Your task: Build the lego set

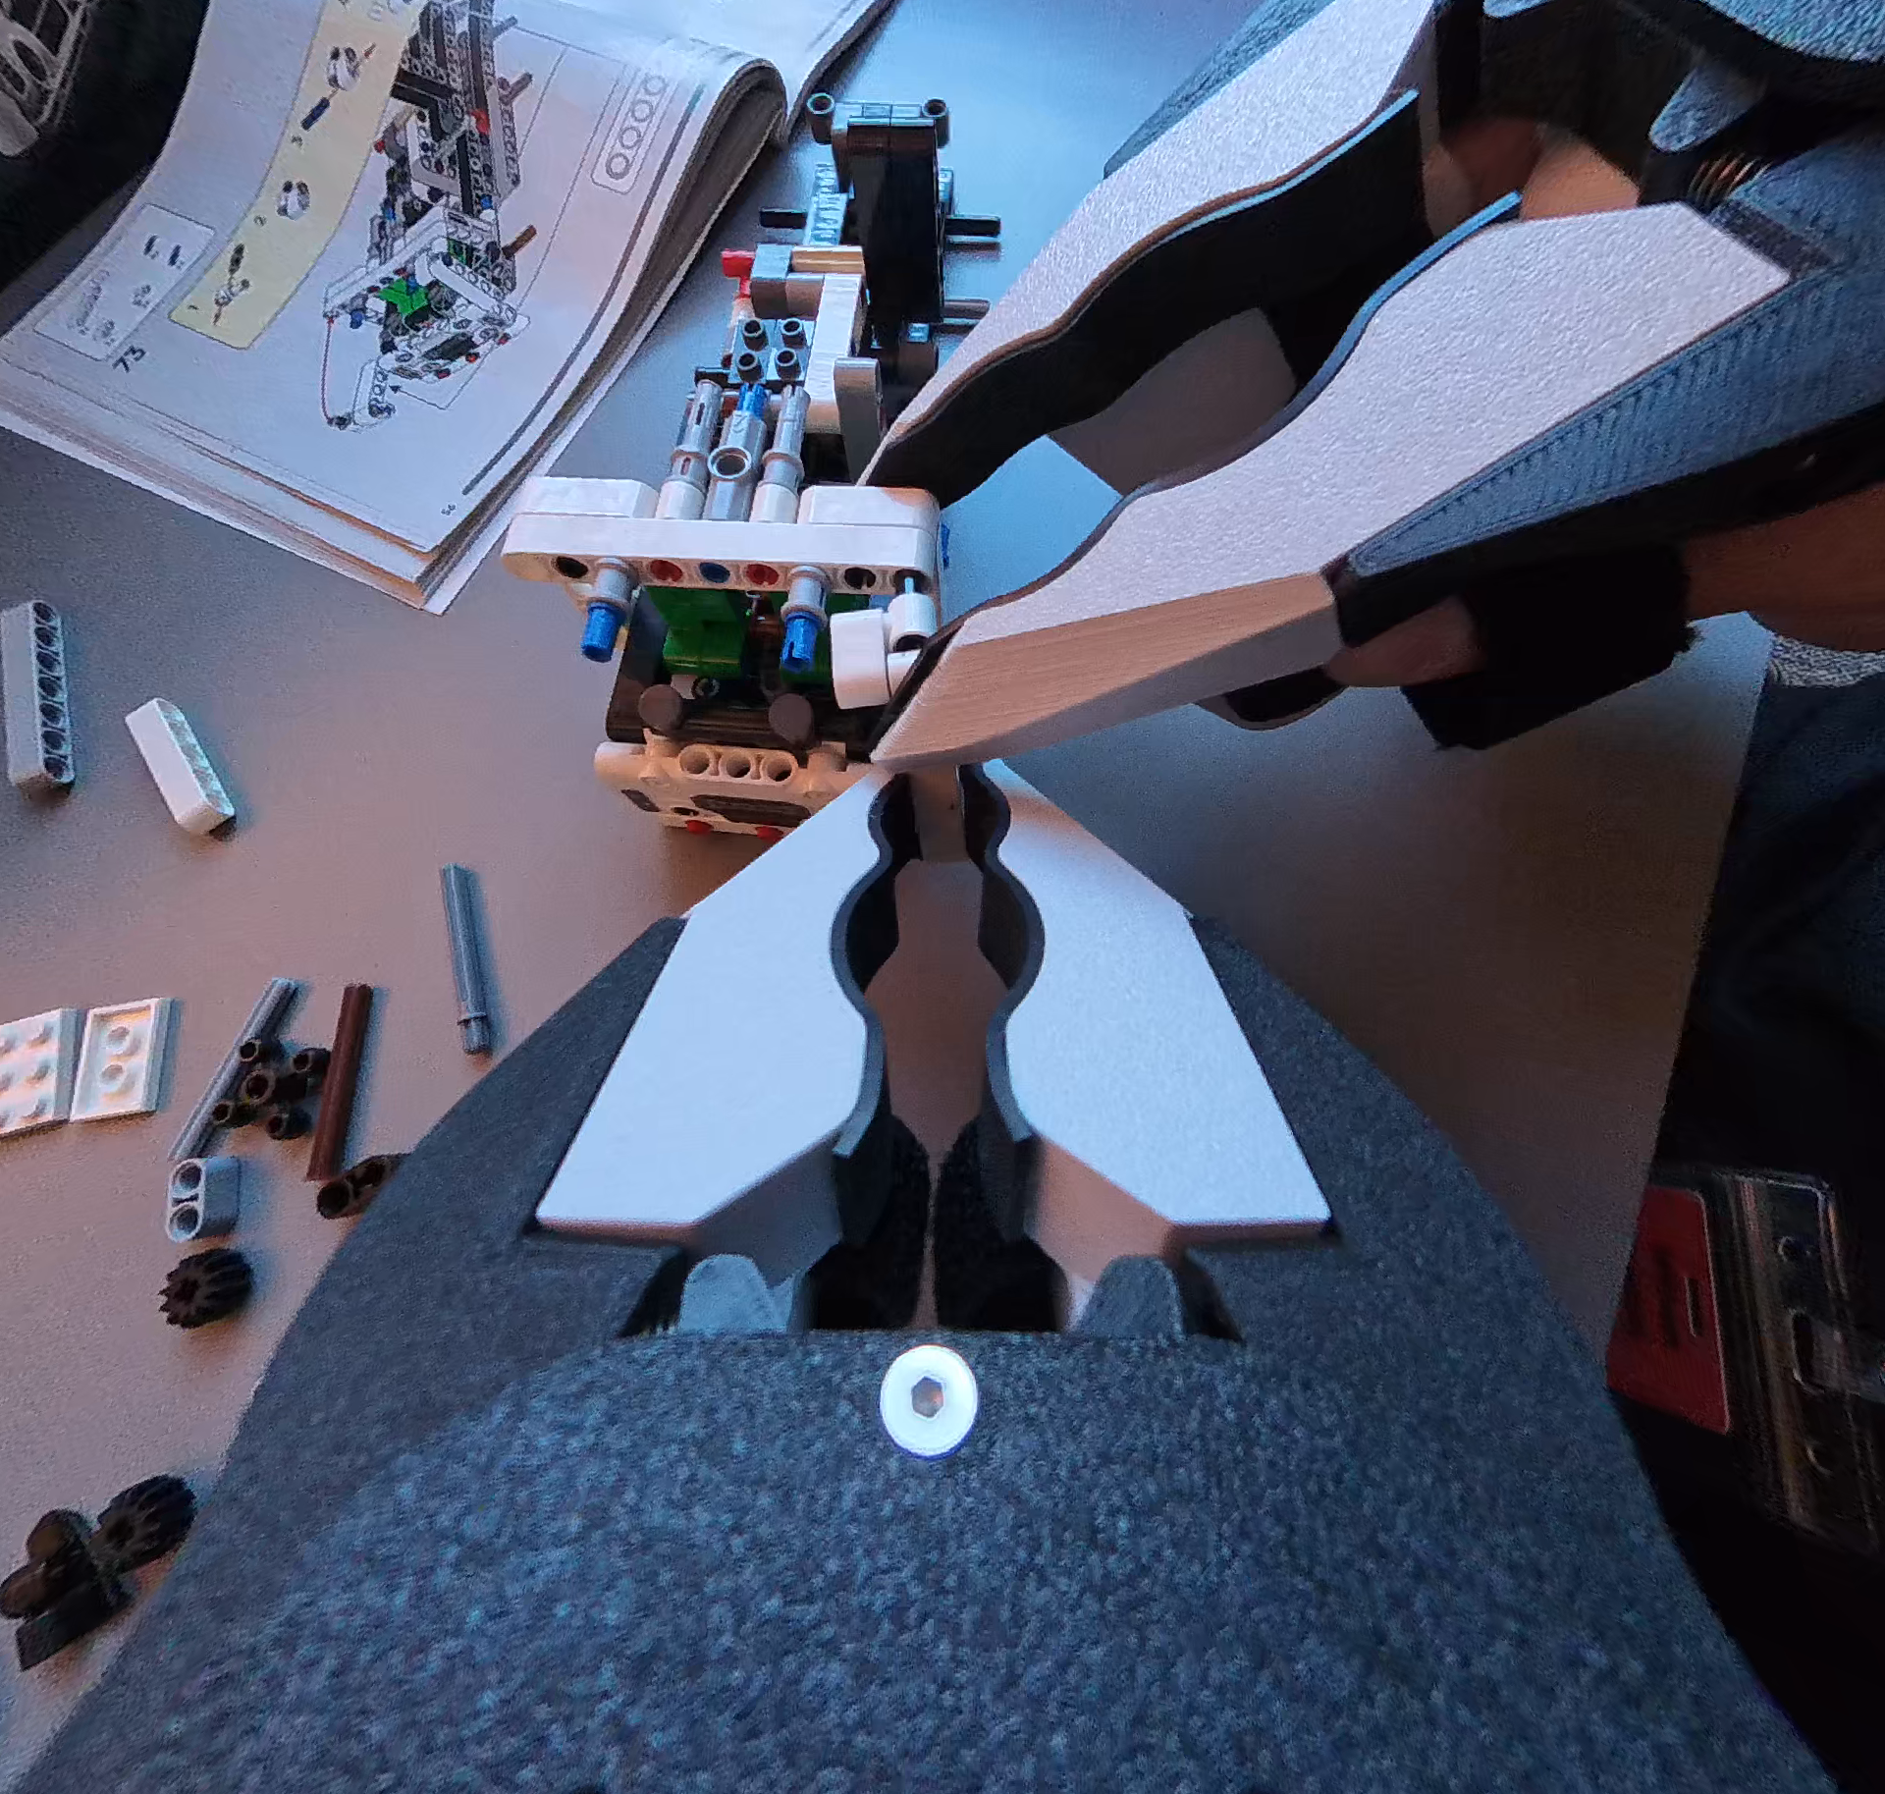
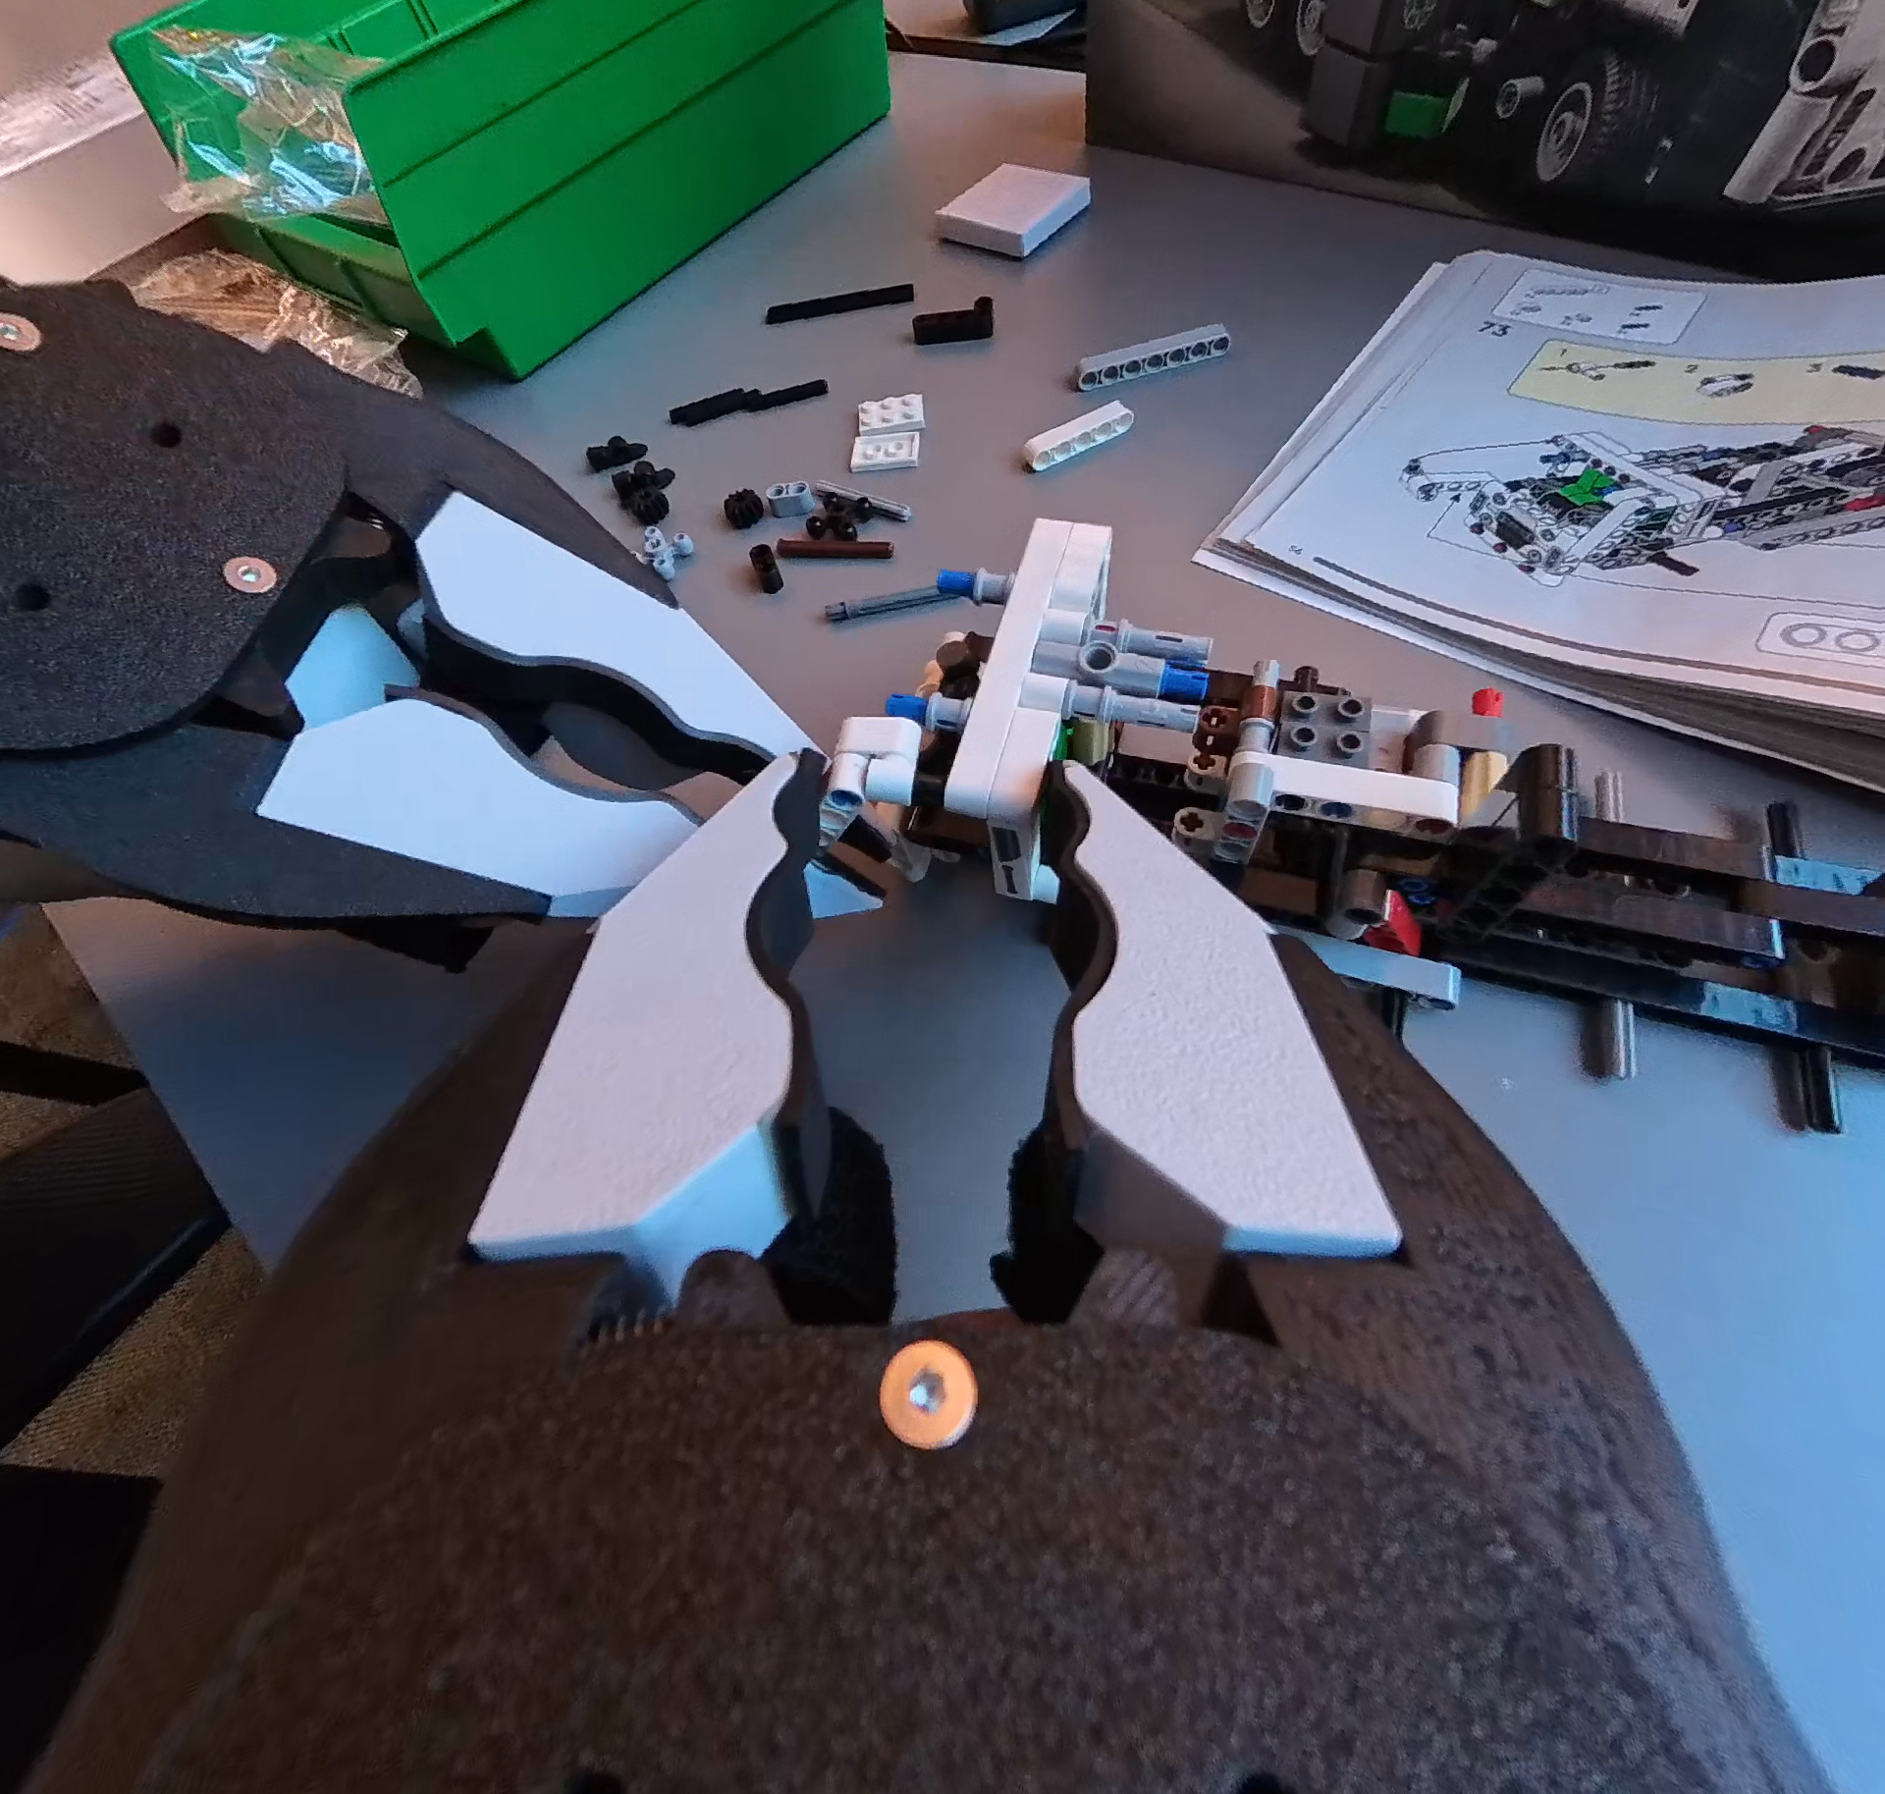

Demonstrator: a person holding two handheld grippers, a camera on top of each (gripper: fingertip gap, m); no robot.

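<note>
Left gripper (image 1: 933,781): fingers nearly together, pinching a thin pale piece at the tips; hard to tell what the piece is. Its tips sit right at the near end of the lego model (image 1: 760,562), close under the right gripper's lower finger.

Right gripper (image 2: 944,806): fingers spread around the white front block of the model, one finger on each side. Whether they press on it, I cannot tell. A small white elbow connector (image 2: 872,755) sticks out by its left fingertip, with the left gripper's tips just beside it.

The model lies lengthwise on the grey table (image 2: 1530,1235): white beam frame near the grippers, blue-tipped pins, green bits inside, long black chassis running away to the far end.

Open instruction booklet (image 1: 337,245) is just beside the model. Loose parts are scattered on the table: grey beam (image 2: 1153,356), white beam (image 2: 1078,434), white plates (image 2: 887,429), black gears, axles, pins.

Farther off: green bin (image 2: 571,113) with clear plastic bags, the set's box (image 2: 1479,41), a small white flat block (image 2: 1012,208).
</note>
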